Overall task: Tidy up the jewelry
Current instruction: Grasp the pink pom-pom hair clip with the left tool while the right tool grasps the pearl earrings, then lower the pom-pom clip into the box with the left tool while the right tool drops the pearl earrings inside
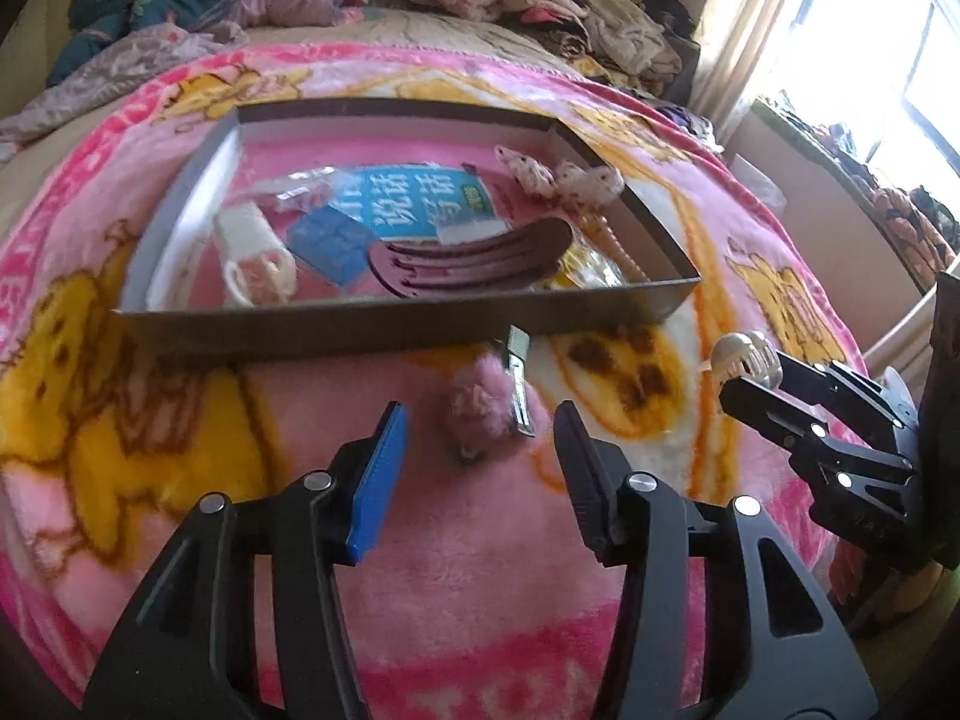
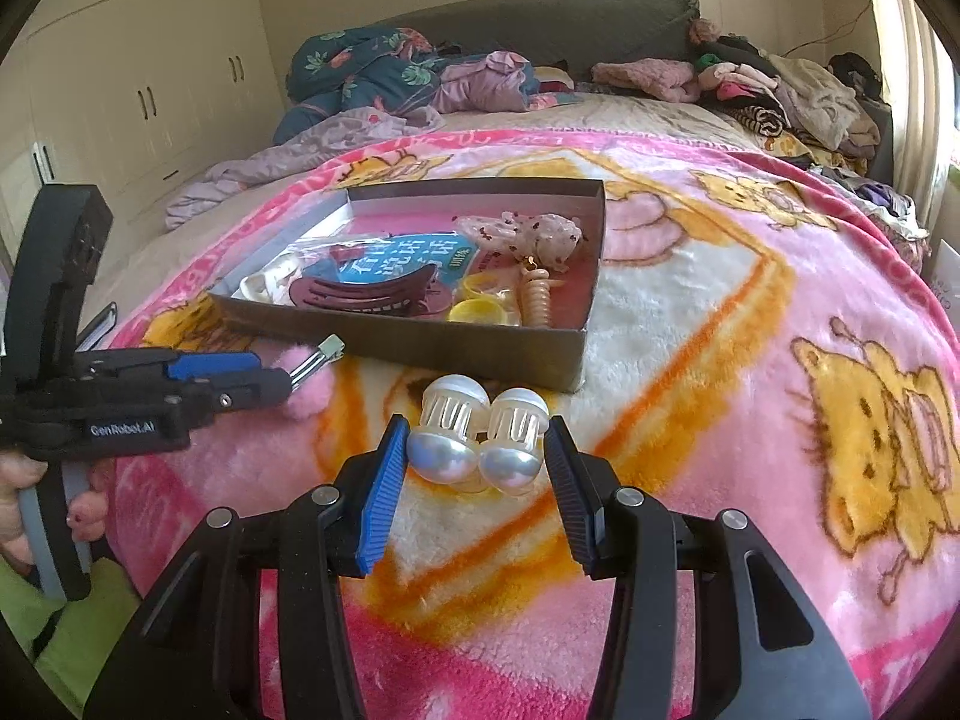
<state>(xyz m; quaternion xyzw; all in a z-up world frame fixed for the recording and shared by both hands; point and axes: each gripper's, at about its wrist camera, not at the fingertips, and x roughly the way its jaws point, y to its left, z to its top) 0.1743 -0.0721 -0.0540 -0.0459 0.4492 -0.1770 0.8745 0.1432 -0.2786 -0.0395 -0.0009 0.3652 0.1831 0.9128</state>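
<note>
Your right gripper (image 2: 477, 468) grasps the pearl claw clip (image 2: 480, 438) between both pads, above the blanket (image 2: 720, 312) just in front of the grey tray (image 2: 420, 342). Your left gripper (image 1: 480, 462) is released, its jaws spread either side of the pink pom-pom hair clip (image 1: 480, 402), which lies on the blanket near the tray's front wall. The tray already contains a dark maroon hair clip (image 1: 468, 264), a white claw clip (image 1: 252, 252) and a floral bow (image 1: 558, 174).
</note>
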